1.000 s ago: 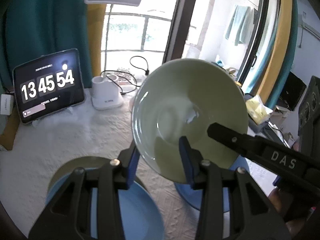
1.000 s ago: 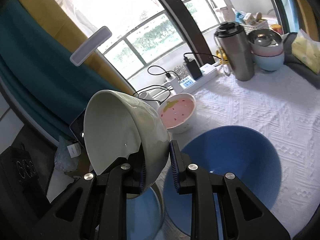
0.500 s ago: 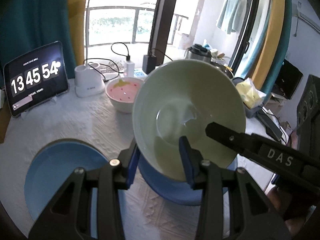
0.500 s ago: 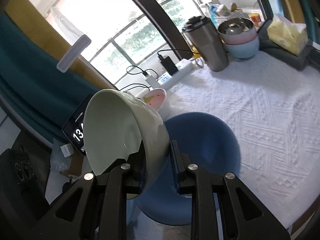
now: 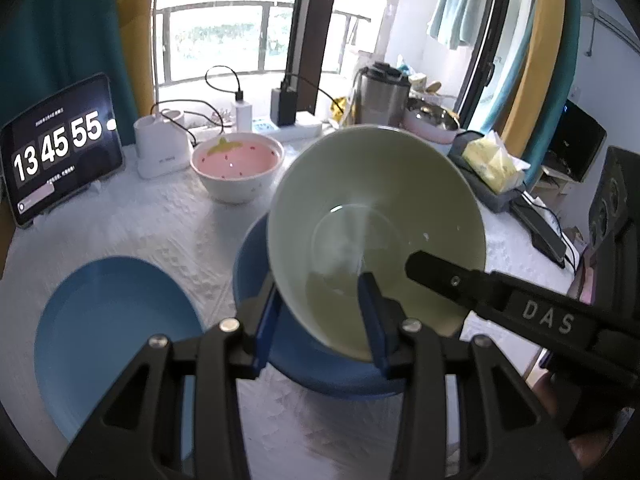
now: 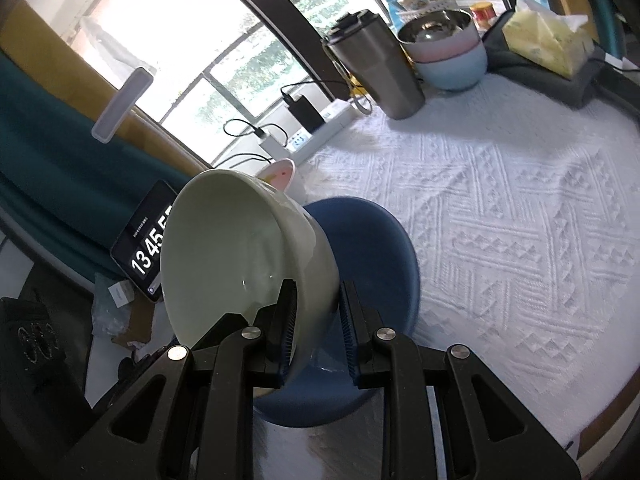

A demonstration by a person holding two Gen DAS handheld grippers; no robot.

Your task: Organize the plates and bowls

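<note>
In the left wrist view, the left gripper (image 5: 320, 316) pinches the near rim of a tilted pale green bowl (image 5: 376, 236), one finger inside and one outside. The bowl hangs above a dark blue plate (image 5: 288, 344); a lighter blue plate (image 5: 108, 340) lies to the left, a pink strawberry bowl (image 5: 237, 172) farther back. In the right wrist view, the right gripper (image 6: 318, 328) clamps the same green bowl's (image 6: 240, 256) wall over the dark blue plate (image 6: 376, 260) on the white tablecloth (image 6: 520, 220).
</note>
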